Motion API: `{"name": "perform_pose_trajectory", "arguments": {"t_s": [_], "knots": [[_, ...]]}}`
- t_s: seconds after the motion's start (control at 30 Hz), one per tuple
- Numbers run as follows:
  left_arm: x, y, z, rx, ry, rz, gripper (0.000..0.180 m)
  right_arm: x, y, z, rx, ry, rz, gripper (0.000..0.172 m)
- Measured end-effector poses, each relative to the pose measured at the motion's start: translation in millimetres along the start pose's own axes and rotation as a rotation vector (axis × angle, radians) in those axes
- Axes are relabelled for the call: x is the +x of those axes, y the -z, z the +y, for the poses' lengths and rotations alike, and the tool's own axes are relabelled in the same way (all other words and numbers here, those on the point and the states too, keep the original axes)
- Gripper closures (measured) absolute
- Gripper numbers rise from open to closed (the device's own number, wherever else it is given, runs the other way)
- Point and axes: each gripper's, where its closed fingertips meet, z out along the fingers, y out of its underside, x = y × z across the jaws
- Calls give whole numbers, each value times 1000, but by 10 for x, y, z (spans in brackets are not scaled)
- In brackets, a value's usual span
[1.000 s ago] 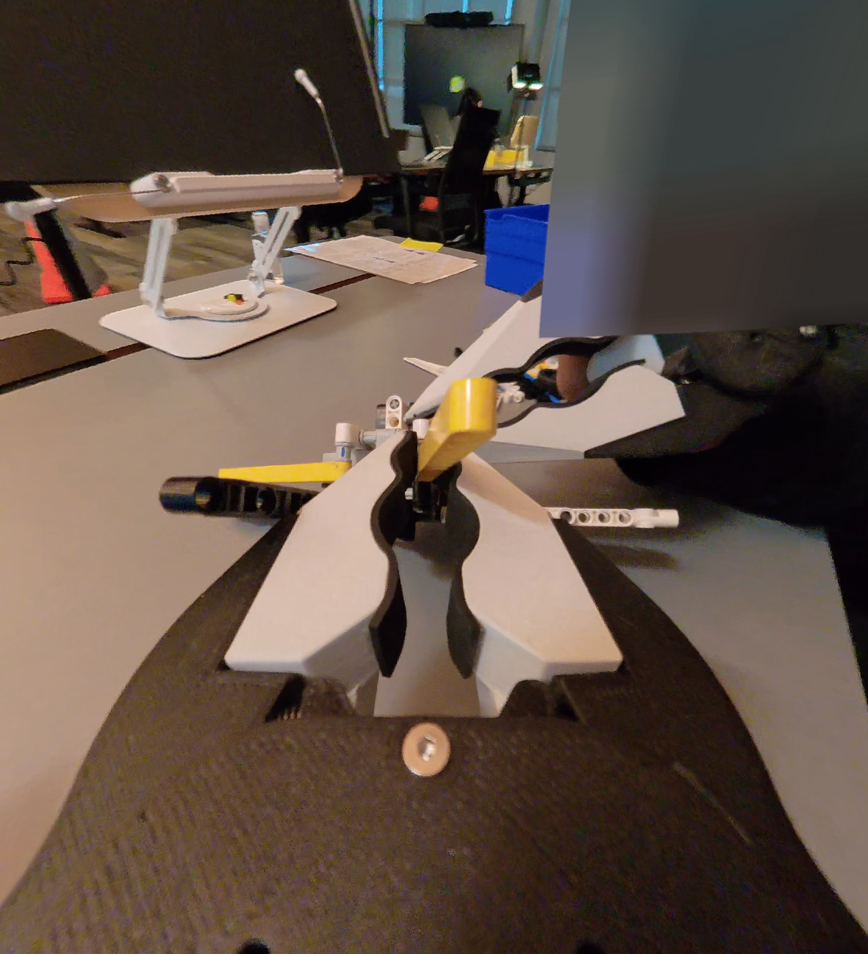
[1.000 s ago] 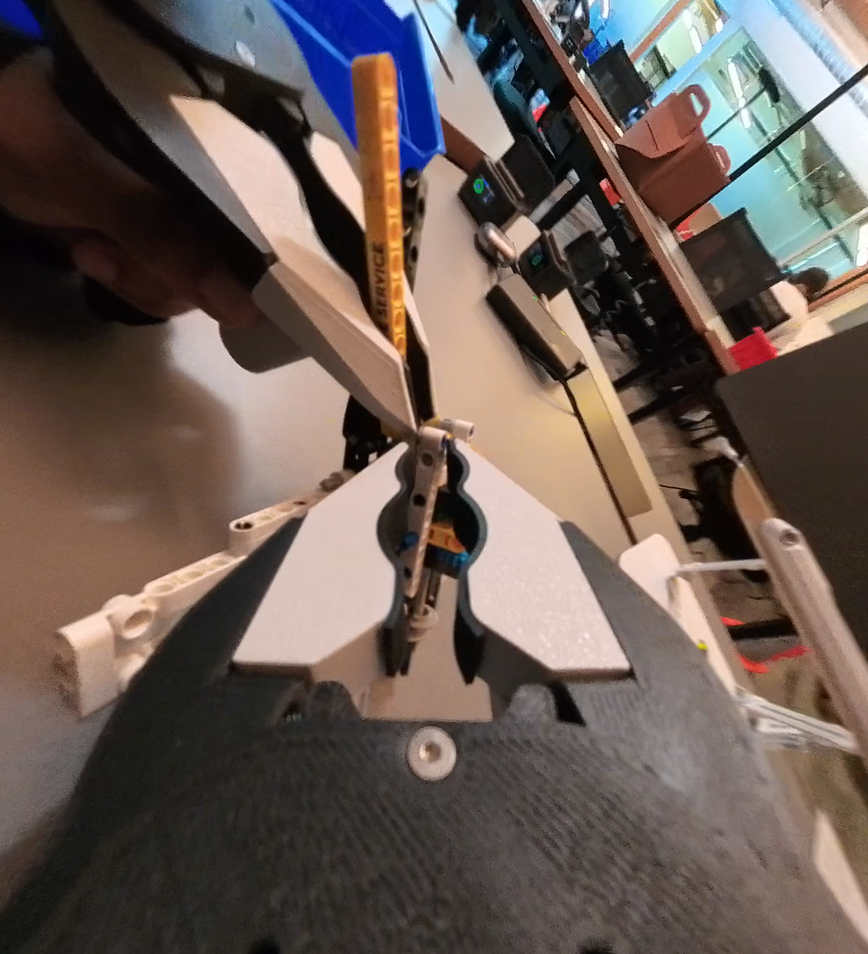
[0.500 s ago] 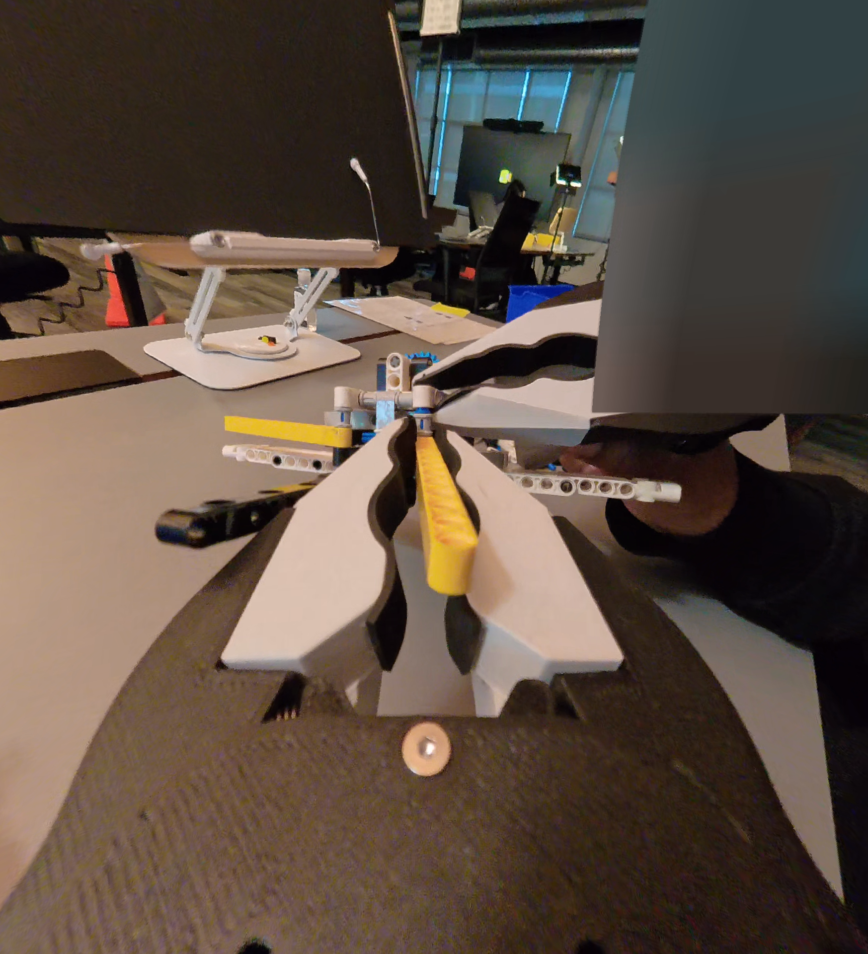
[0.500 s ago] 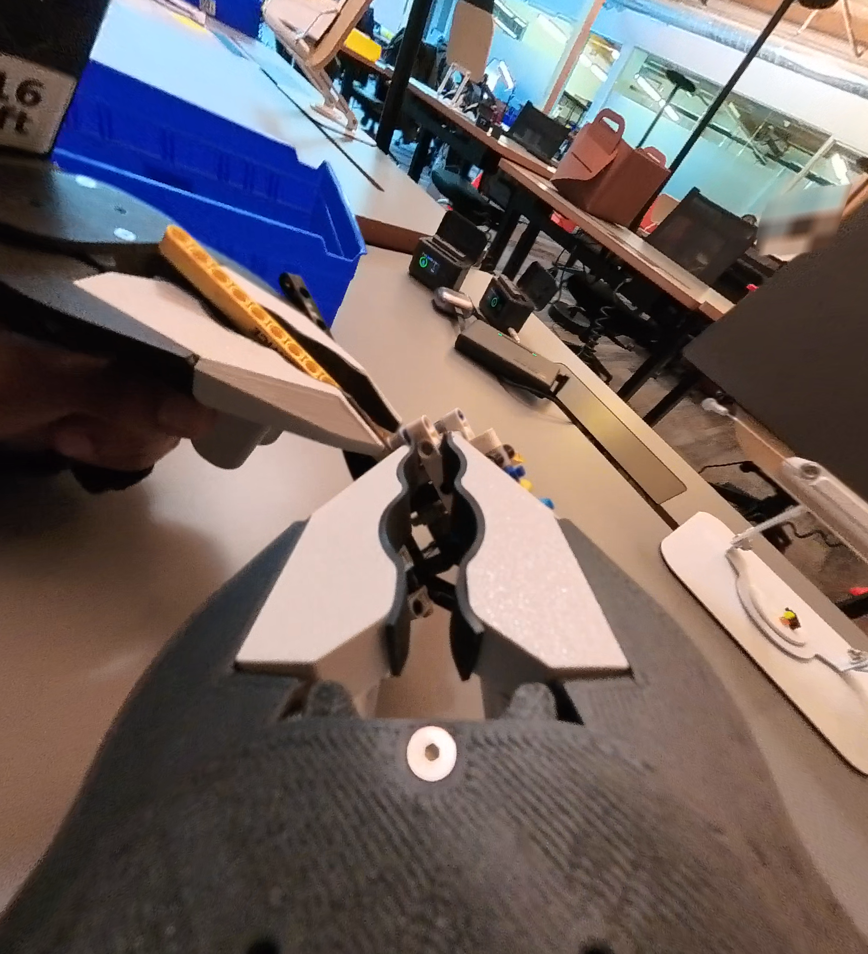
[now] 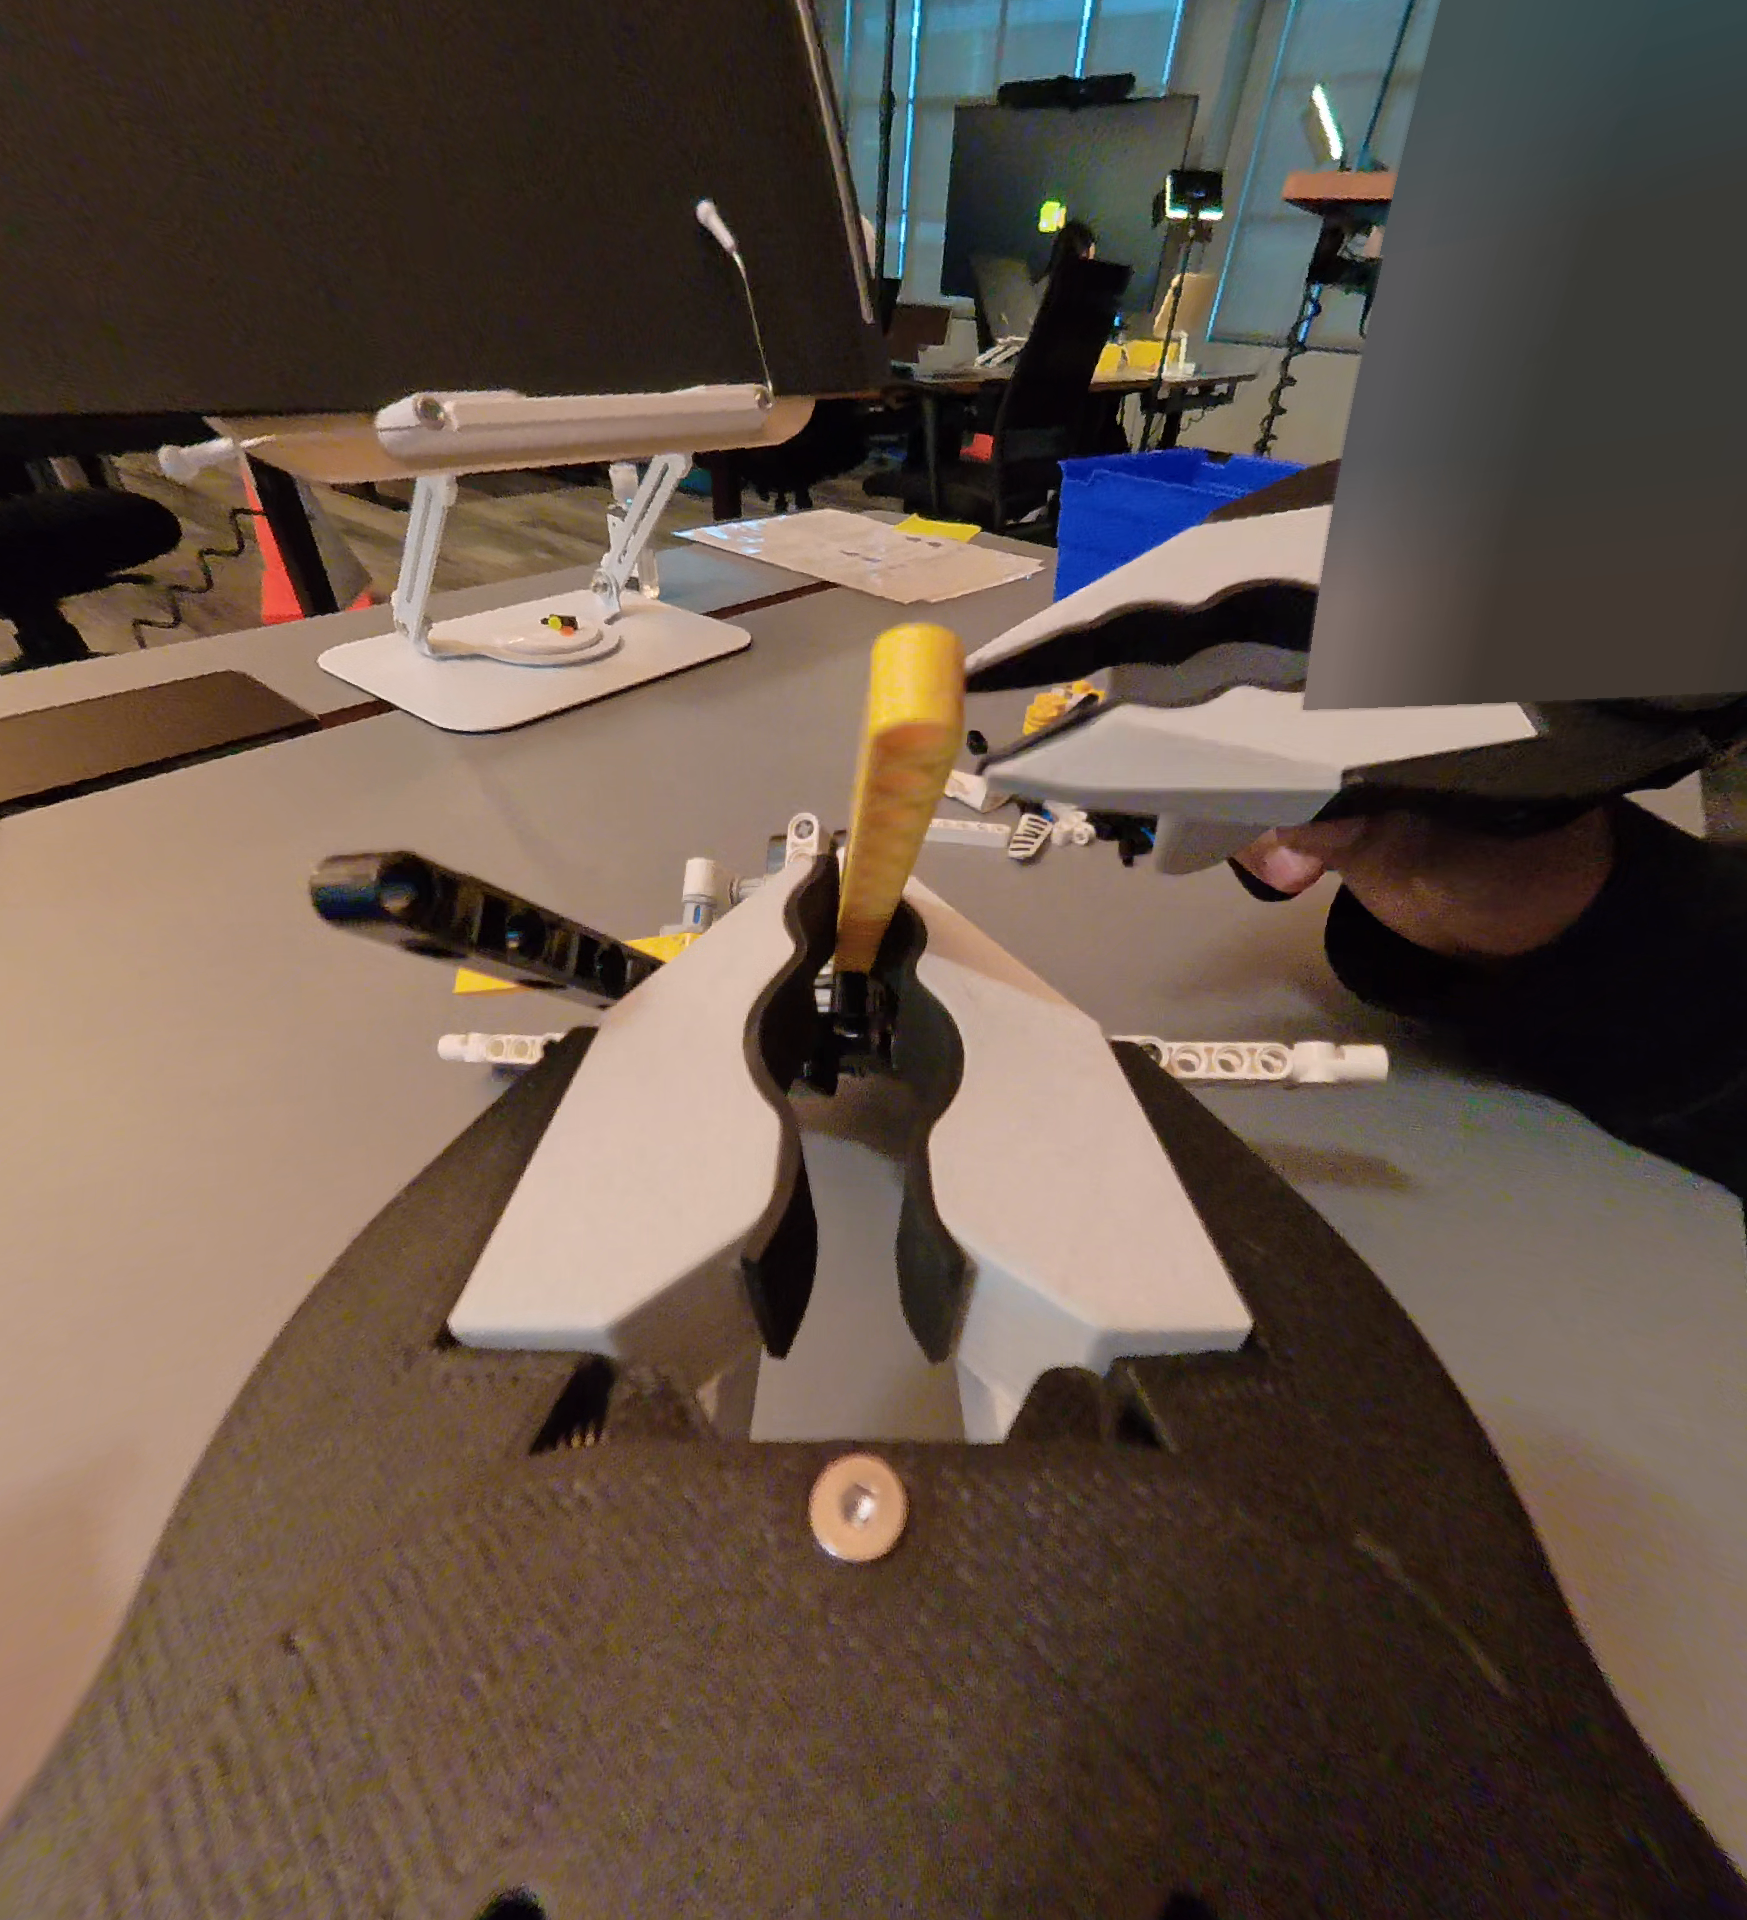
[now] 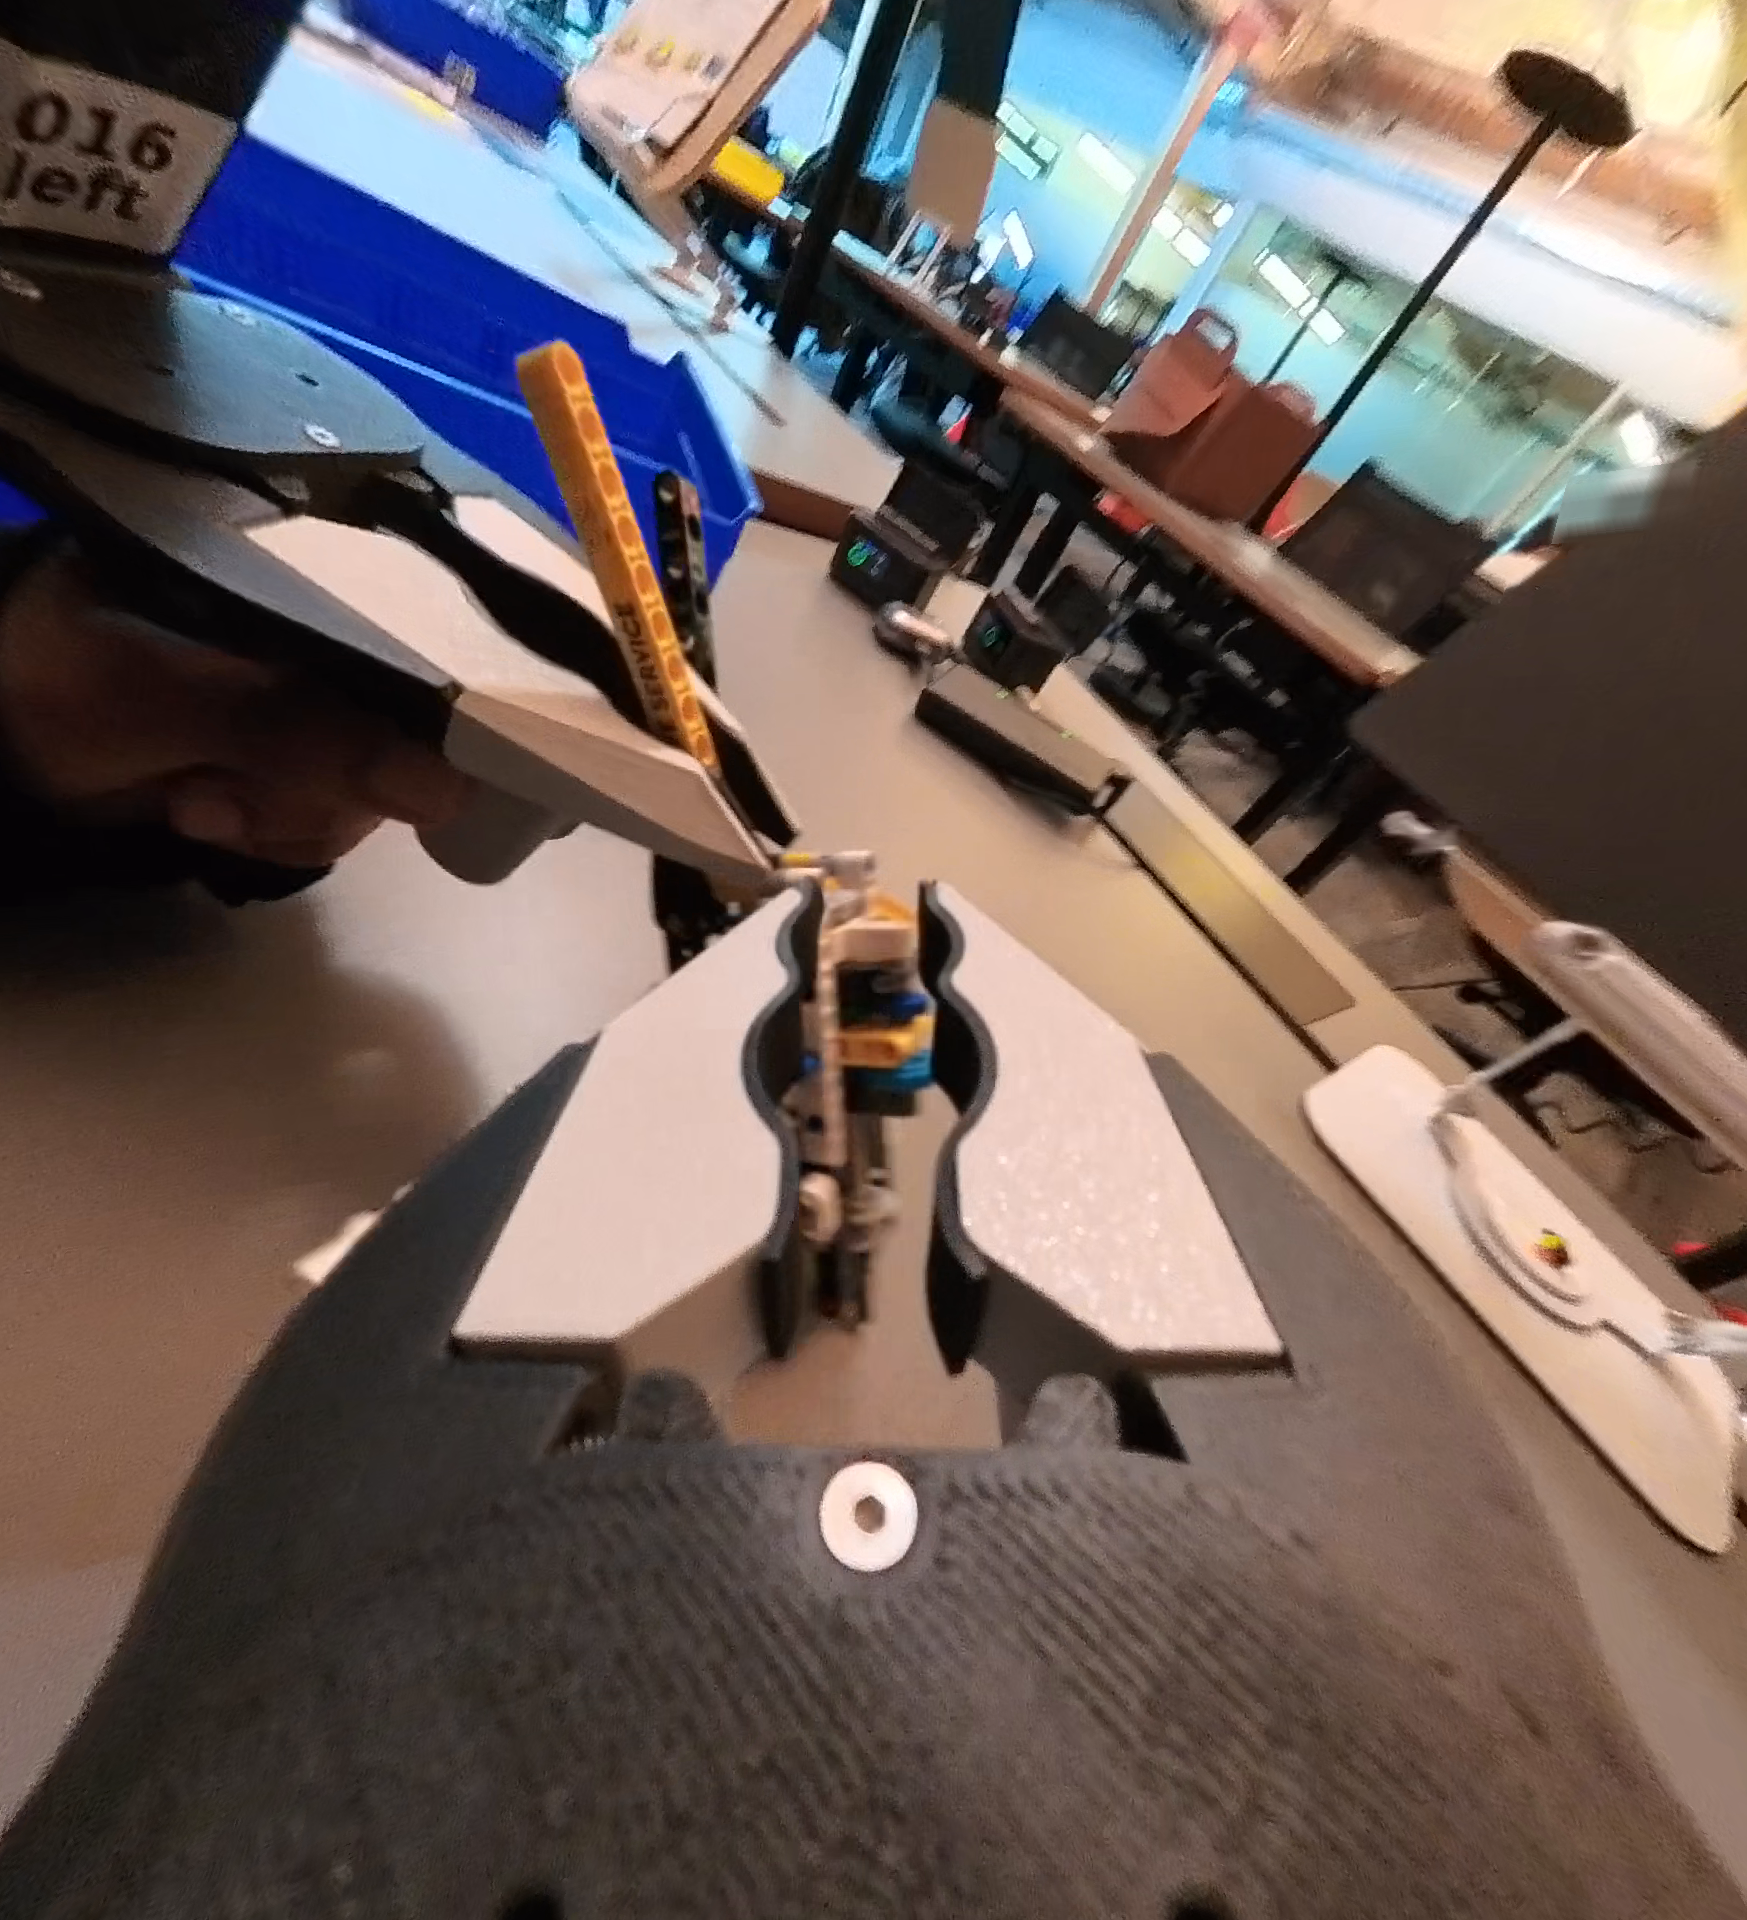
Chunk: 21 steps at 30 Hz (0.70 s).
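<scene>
A: Counted everything?

B: Yes. Two tongs, left tongs (image 5: 853, 883) and right tongs (image 6: 869, 904). One yellow beam (image 5: 905, 769), one black beam (image 5: 474, 925), two white beams (image 5: 1253, 1060), one blue bin (image 5: 1139, 509), one white stand (image 5: 536, 665).

A: State of the tongs?

B: Left tongs closed on the yellow beam, pinched at the tips and standing up and forward from them. Right tongs open, tips just right of the beam's top. Between its fingers only a view of a small built piece (image 6: 879, 1039); a gap at the right pad.

A: Different from half a second ago?

B: Then the beam lay back along the left fingers, now upright. Right fingers then almost together, now wider apart.

A: Room for moving?

B: Bare table (image 5: 173, 1091) left of the left tongs, up to the stand near the far edge. Crowded on the right: a hand (image 5: 1451, 883), the right tongs, loose small parts.
</scene>
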Motion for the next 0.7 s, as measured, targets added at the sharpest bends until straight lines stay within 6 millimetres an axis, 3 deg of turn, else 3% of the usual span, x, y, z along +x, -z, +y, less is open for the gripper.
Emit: {"name": "perform_pose_trajectory", "arguments": {"t_s": [0.13, 0.3, 0.5, 0.6, 0.7], "knots": [[-15, 9, 6, 4, 62, 34, 174, 194, 221, 135, 80, -113, 50, 157], [-74, 24, 26, 4, 109, 51, 174, 132, 193, 200, 71, -367, -111, 140], [-133, 17, 83, -9, 205, 70, 174, 6, 64, 521, -141, -186, -68, 145], [-140, 13, 104, -17, 229, 79, 174, -95, 12, 587, -190, -81, -69, 147], [-147, 12, 120, -24, 240, 82, 174, -165, -11, 564, -169, -103, -103, 147]]}}
